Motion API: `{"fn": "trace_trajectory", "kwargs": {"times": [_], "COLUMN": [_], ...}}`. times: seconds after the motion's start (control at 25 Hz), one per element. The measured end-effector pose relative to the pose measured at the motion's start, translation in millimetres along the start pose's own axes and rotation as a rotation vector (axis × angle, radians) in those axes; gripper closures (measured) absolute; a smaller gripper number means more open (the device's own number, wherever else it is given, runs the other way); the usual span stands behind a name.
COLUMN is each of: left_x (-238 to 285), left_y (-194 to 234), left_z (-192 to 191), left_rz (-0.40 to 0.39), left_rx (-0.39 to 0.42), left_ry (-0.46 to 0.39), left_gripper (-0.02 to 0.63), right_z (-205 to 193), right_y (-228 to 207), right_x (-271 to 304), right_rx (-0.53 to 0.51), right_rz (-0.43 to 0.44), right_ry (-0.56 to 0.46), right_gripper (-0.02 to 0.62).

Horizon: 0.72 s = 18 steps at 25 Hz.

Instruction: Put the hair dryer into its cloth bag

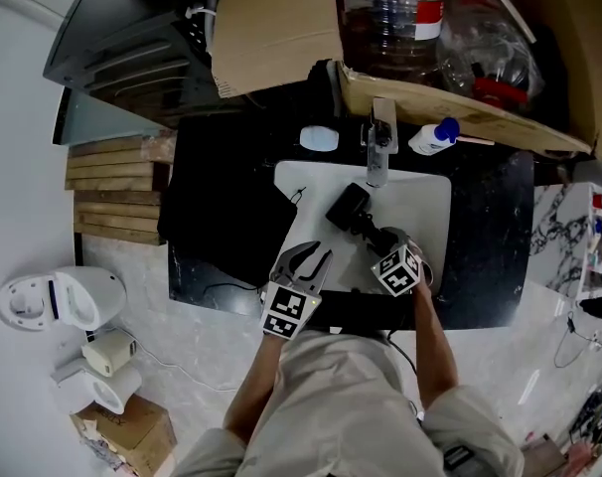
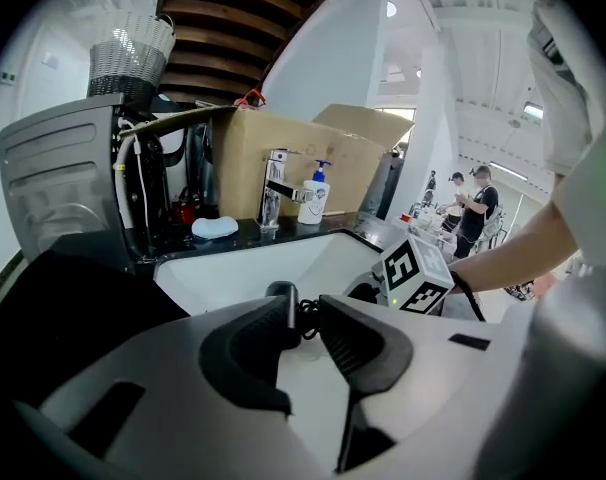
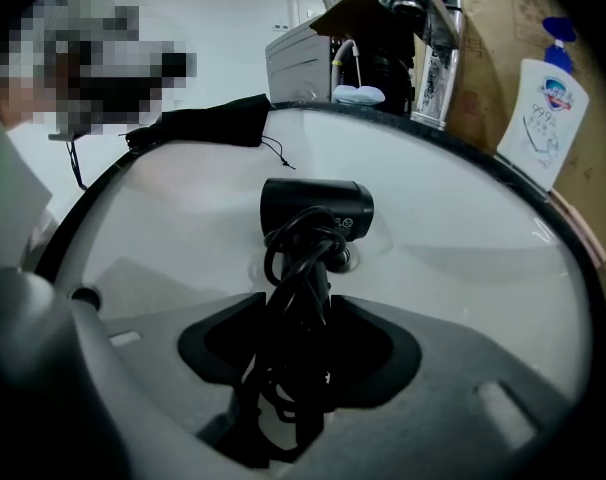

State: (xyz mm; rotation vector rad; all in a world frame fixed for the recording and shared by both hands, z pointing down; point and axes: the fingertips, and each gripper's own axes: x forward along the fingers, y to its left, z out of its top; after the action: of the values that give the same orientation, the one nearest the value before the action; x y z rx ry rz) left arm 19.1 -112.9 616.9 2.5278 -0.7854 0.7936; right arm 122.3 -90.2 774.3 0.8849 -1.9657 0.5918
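Cardboard box [image 1: 276, 28]: behind the sink basin [image 1: 425, 202]; plain brown, with no print I can read. Clear plastic bottles stand in it, cut off by the top edge of the head view.

Cloth bag [image 3: 208, 123]: black, lying on the basin's left rim with a drawstring trailing down into the basin. From the head view I can hardly tell it from the black counter. The right gripper view shows its edge plainly.

Left gripper [image 2: 305, 308]: at the basin's near-left edge. My jaws stand apart with nothing between the pads, and the dryer's end shows only beyond them.

Right gripper [image 3: 303, 303]: over the basin's near side, clamped on the hair dryer's handle and the cord wound round it.

Hair dryer [image 3: 318, 206]: black, inside the basin, barrel above the drain and pointing toward the bag. Its handle is mostly hidden by cord and jaws.

Faucet [image 1: 380, 132]: chrome, at the basin's back rim. The right gripper view cuts off its top.

Pump bottle [image 3: 545, 118]: white with a blue pump, at the basin's back right. It has a blue label whose writing is too small to read.

Marker cube [image 2: 415, 273]: on my right gripper, black-and-white squares and no words. Only the left gripper view shows it side-on.

Pale blue lump [image 1: 320, 139]: left of the faucet. I cannot tell whether it is soap or sponge.

Barrel sticker [image 3: 354, 226]: round and unreadable, seen in the right gripper view alone.
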Motion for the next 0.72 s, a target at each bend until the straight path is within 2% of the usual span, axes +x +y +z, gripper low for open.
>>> {"fn": "trace_trajectory", "kwargs": {"times": [0.2,0.72], "left_x": [-9.1,-26.3], "left_y": [2.9,18.9], "left_z": [1.0,4.8], "left_rz": [0.021,0.094], "left_rx": [-0.001,0.003], "left_ry": [-0.015,-0.034], "left_gripper": [0.515,0.515], "right_z": [3.8,39.9], "right_y": [-3.3,2.2], "right_x": [-1.8,-21.9], "right_rx": [-0.024,-0.100], "right_rz": [-0.022,-0.001], "right_ry": [-0.004,-0.048], "right_gripper": [0.388,0.388]}}
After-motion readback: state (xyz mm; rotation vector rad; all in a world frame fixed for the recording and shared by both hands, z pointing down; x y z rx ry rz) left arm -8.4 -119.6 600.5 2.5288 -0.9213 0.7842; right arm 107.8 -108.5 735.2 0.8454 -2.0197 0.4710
